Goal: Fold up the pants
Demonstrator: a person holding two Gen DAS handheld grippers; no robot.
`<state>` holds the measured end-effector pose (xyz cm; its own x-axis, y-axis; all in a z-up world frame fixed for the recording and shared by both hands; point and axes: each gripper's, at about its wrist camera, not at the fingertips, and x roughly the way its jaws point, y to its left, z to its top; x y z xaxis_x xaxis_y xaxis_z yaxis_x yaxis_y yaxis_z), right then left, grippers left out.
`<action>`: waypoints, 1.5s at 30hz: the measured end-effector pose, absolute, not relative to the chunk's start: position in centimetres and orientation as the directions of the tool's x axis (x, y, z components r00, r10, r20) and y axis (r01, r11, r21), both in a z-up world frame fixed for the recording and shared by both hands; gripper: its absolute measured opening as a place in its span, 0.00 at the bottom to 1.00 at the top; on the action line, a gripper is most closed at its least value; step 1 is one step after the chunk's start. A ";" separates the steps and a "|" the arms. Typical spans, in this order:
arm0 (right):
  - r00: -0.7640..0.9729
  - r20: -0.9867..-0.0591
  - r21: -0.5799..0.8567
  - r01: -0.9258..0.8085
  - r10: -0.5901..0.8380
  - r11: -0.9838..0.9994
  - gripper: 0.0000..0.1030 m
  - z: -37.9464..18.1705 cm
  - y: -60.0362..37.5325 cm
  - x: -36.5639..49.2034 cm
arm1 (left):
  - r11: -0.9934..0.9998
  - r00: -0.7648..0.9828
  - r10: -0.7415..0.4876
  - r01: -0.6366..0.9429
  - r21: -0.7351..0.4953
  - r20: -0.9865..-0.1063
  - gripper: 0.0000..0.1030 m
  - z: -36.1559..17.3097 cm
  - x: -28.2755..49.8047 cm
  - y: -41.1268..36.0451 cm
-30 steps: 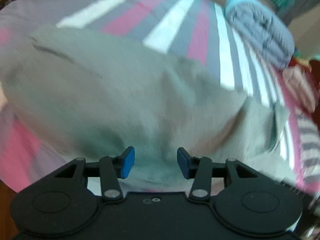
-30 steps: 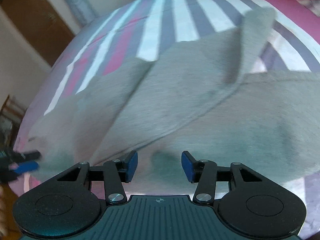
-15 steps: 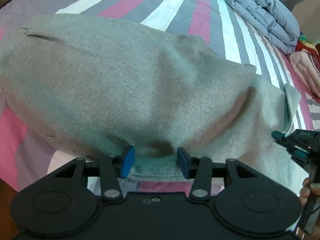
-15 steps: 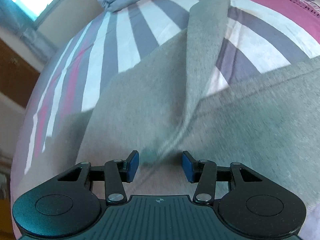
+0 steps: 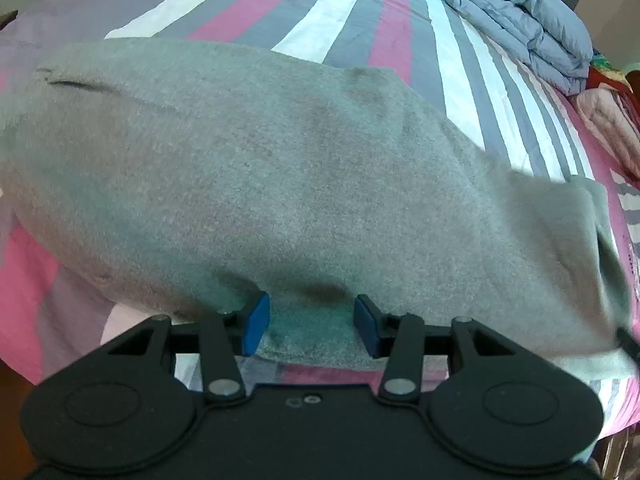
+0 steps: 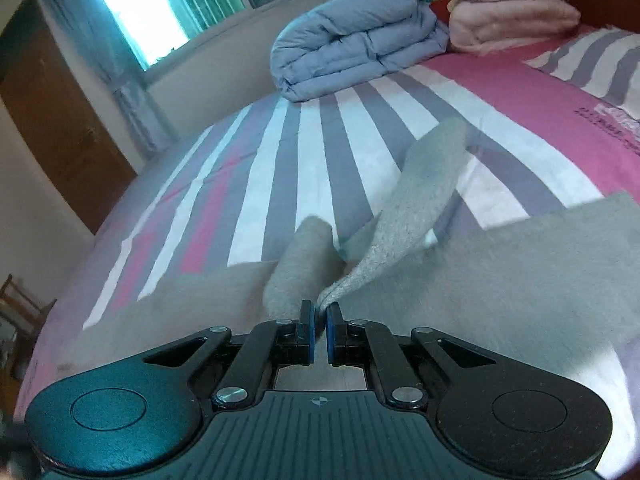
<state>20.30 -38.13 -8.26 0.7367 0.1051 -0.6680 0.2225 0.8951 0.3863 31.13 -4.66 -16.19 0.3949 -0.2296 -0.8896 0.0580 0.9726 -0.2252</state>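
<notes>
Bedroom interior, with a window behind teal curtains (image 6: 168, 4) and a brown wooden door (image 6: 60, 128) along the far wall. Occupying most of both views is a bed dressed in a striped sheet (image 5: 332, 24) of pink, grey and white bands. At its head lie a folded blue-grey duvet (image 6: 356, 48) and, just beside it, a stack of folded pink bedding (image 6: 512, 16).

Spread across the near part of the sheet are the grey pants (image 5: 280, 176), a soft knit fabric that sags and creases wherever it is raised. They are judged light, limp and not slippery, with nothing fragile about them; a pinch on a hem or seam edge should hold better than a pinch on the flat middle, since single layers would simply slide and bunch.

Right gripper (image 6: 319, 338): jaws closed, pinching a gathered edge of the pants, which rises from the pads as a twisted strip towards the upper right. Left gripper (image 5: 311, 322): jaws partly apart over the near edge of the pants; fabric lies between the blue pads, but they do not press on it.

Dark printed lettering (image 6: 608, 118) runs along a pink band at the right of the sheet; it is too blurred to read. No brand or label shows on the pants.
</notes>
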 end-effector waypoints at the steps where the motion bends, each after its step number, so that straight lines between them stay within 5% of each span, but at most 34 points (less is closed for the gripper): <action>1: 0.721 -0.685 0.380 0.237 0.100 0.894 0.05 -9.0 -38.1 19.5 | 0.974 0.396 -0.225 0.062 -0.218 -0.890 0.37 -16.2 31.1 -4.8; 5: 0.596 -0.800 0.309 0.301 0.075 0.902 0.05 -14.2 -38.1 20.1 | 0.979 0.402 -0.202 0.081 -0.186 -0.893 0.37 -15.9 30.8 -5.3; 12: 0.610 -0.783 0.356 0.280 0.121 0.892 0.09 -11.2 -39.3 20.3 | 0.969 0.418 -0.247 0.130 -0.212 -0.874 0.37 -13.6 29.7 -8.2; 16: 0.604 -0.793 0.325 0.309 0.080 0.894 0.40 -10.8 -41.0 21.0 | 0.960 0.397 -0.264 0.191 -0.203 -0.879 0.37 -13.7 28.8 -12.1; 17: 0.610 -0.790 0.317 0.320 0.061 0.893 0.42 -10.9 -41.7 21.4 | 0.960 0.397 -0.261 0.206 -0.191 -0.880 0.37 -13.8 28.6 -13.0; 29: 0.593 -0.803 0.146 0.295 -0.062 0.944 0.42 -12.3 -42.6 28.5 | 0.970 0.377 -0.193 0.213 -0.118 -0.906 0.39 -16.9 28.0 -17.6; 34: 0.538 -0.814 -0.059 0.295 -0.217 0.954 0.41 -14.7 -42.2 31.9 | 0.968 0.357 -0.218 0.200 -0.154 -0.908 0.40 -17.0 28.8 -17.2; 36: 0.548 -0.813 0.001 0.341 -0.198 0.940 0.29 -14.9 -43.8 31.6 | 0.966 0.358 -0.223 0.210 -0.154 -0.907 0.41 -17.0 28.6 -17.2; 37: 0.552 -0.813 0.035 0.363 -0.185 0.931 0.12 -14.7 -44.6 31.2 | 0.965 0.359 -0.224 0.214 -0.154 -0.906 0.42 -17.0 28.5 -17.2; 45: 0.669 -0.738 0.275 0.423 -0.093 0.864 0.04 -9.8 -49.2 25.0 | 0.961 0.367 -0.230 0.233 -0.150 -0.902 0.45 -17.0 28.5 -17.3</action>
<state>25.01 -49.16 -9.78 0.6686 -0.0927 -0.7378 0.4229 0.8635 0.2747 28.45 -17.29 -17.00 0.3666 -0.2296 -0.9016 0.2329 0.9609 -0.1499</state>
